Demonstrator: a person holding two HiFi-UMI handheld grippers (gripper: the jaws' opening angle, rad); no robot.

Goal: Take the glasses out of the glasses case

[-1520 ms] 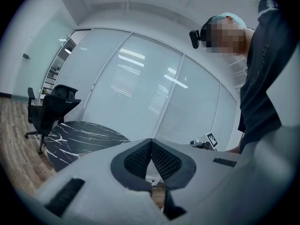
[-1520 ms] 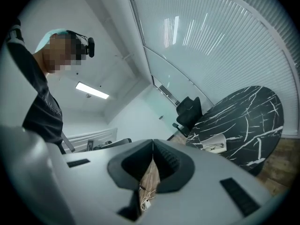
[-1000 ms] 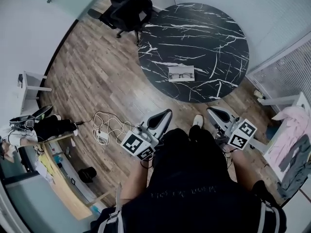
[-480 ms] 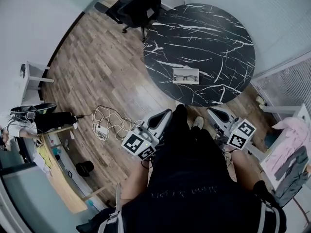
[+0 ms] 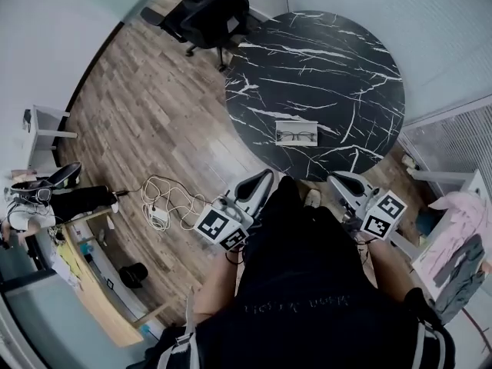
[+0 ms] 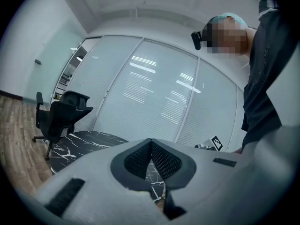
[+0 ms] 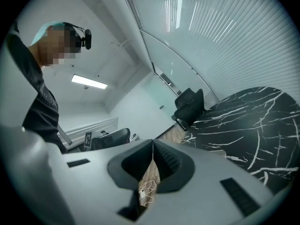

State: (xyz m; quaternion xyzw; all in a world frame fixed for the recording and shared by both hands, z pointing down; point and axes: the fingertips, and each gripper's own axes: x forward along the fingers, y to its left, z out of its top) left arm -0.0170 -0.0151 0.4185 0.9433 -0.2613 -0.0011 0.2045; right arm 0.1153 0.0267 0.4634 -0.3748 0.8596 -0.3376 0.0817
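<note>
An open white glasses case (image 5: 296,133) lies on the near part of the round black marble table (image 5: 323,52), with dark-framed glasses (image 5: 297,137) inside it. I hold both grippers low, close to my body and short of the table. My left gripper (image 5: 262,178) is shut with nothing in it; in the left gripper view its jaw tips meet (image 6: 150,141). My right gripper (image 5: 337,178) is shut and empty too, its tips meeting in the right gripper view (image 7: 153,142). The table edge shows beside the right gripper (image 7: 243,121).
A black office chair (image 5: 207,6) stands at the table's far left side. A white cable coil and power strip (image 5: 165,202) lie on the wooden floor to my left. Glass walls with blinds (image 6: 154,93) close off the room. A desk with clutter (image 5: 84,244) sits at left.
I have stepped a little toward the table; the case now sits slightly lower and more to the right in the head view. Both grippers stay shut and held low.
</note>
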